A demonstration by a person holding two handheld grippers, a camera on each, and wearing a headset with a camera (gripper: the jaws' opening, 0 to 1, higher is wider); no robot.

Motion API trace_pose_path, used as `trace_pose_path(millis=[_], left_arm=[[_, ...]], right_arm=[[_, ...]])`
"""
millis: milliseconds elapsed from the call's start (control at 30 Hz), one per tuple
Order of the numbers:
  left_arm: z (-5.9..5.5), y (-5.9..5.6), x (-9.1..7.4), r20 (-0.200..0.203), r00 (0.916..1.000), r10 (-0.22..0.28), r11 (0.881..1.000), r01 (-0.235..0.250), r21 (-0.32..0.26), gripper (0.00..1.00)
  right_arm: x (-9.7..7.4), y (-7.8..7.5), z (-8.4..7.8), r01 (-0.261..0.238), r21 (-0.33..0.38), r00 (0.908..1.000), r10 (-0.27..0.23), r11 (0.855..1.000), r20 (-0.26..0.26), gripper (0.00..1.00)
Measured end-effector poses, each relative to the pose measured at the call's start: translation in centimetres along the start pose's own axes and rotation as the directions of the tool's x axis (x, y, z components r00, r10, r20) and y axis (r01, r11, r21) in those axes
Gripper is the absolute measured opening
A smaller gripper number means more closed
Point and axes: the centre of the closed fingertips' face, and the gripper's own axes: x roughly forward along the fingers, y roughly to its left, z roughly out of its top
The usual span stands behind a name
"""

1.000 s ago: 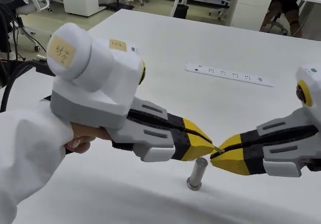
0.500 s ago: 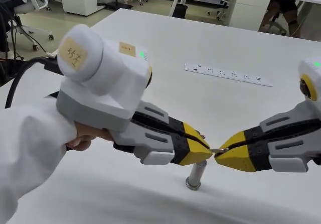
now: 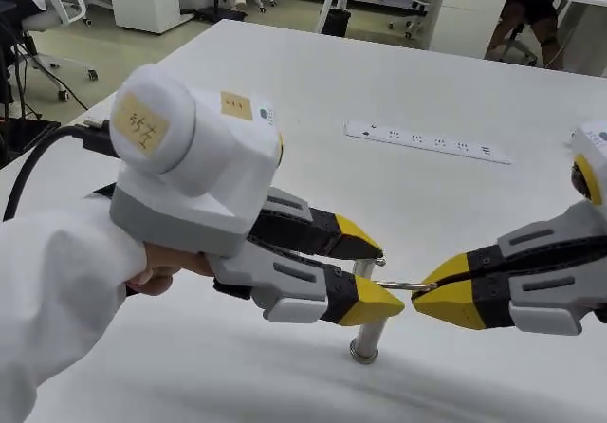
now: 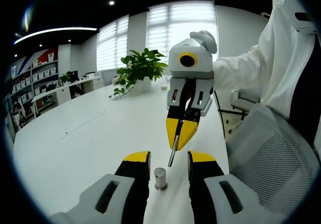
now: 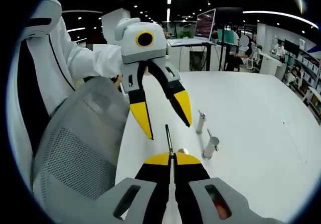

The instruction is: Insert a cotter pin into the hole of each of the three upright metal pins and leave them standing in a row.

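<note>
Jaws of the left gripper [image 3: 387, 275] stand well apart now and grip nothing, whereas half a second ago they were pinched shut, tip to tip with the other gripper on the cotter pin. I read that as the hand-over done, so the pin is now carried from one side only. The left gripper's shell is smooth white plastic over grey, with black links running out to blunt yellow wedge tips, and a white sleeve [image 3: 57, 290] covers the arm behind it. Between and below those open tips stands the metal pin [image 3: 370, 333], a dull steel cylinder with a wider collar at its foot, upright on the matte white table [image 3: 285, 91]. Just to its right the cotter pin [image 3: 398, 285], a thin bright wire, lies level with its free end close against the upper part of the metal pin. I cannot tell whether it has entered the hole. The right gripper [image 3: 419, 293] is closed tight on the wire's other end. In the right gripper view two more metal pins [image 5: 201, 122] [image 5: 211, 146] stand near each other further along the table, each seemingly with a wire already through it, so I judge this to be the last insertion
</note>
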Motion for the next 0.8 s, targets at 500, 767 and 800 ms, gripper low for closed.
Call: trace_pose_path(millis=[500, 767, 800], left_arm=[[-3.1, 0.9, 2.0, -0.098, 0.9946, 0.035, 0.999, -0.037, -0.022, 0.27], [-3.9, 1.2, 2.6, -0.123, 0.9918, 0.036, 0.999, -0.039, -0.024, 0.24], [-4.0, 1.2, 2.8, -0.127, 0.9913, 0.033, 0.999, -0.036, -0.020, 0.23]], right_arm=[[-0.3, -1.3, -3.8, 0.097, 0.064, 0.9949, -0.095, 0.993, -0.035, 0.00], [0.2, -1.4, -5.5, 0.125, 0.095, 0.9912, -0.120, 0.988, -0.057, 0.00], [0.2, -1.4, -5.5, 0.126, 0.104, 0.9912, -0.121, 0.987, -0.055, 0.00]])
